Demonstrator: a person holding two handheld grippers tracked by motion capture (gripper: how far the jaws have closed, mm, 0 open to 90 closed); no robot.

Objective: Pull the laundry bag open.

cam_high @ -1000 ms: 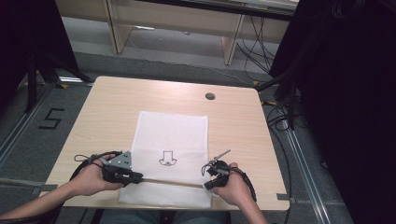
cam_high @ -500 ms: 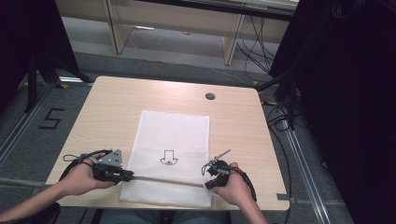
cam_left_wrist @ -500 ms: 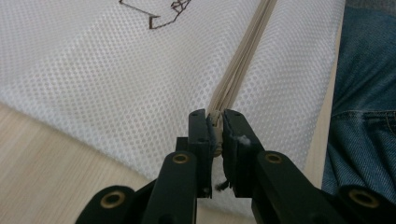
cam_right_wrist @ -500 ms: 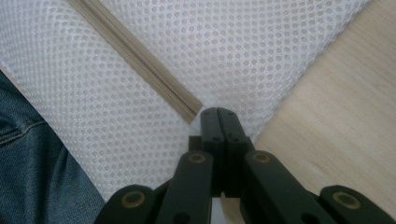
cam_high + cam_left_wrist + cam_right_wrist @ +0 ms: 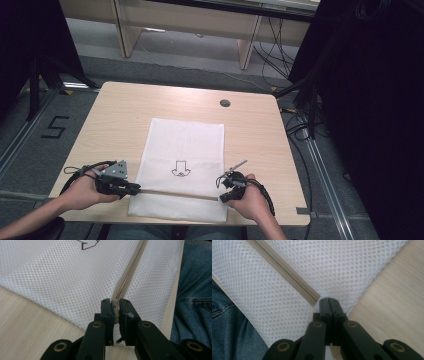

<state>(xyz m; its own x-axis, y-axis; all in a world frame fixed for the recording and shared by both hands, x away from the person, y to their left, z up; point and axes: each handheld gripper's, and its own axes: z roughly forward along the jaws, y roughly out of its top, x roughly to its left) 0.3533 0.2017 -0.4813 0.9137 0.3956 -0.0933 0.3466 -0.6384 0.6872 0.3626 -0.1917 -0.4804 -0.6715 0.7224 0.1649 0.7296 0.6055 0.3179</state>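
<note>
Wooden table (image 5: 120, 110) bears a zipped white mesh bag (image 5: 185, 145), contents unseen.

High view looks down on the table (image 5: 125, 115); gripper views close over shared mesh bag (image 5: 185, 150)

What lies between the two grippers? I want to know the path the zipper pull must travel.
Between the left gripper and the right gripper, the high view shows the beige zipper running straight across the white mesh bag, with nothing on it.

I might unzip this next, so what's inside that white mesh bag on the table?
Through the mesh bag nothing bulky shows; it lies flat on the table. A printed arrow sits on top. The beige zipper looks shut, so thin contents cannot be ruled out.
</note>
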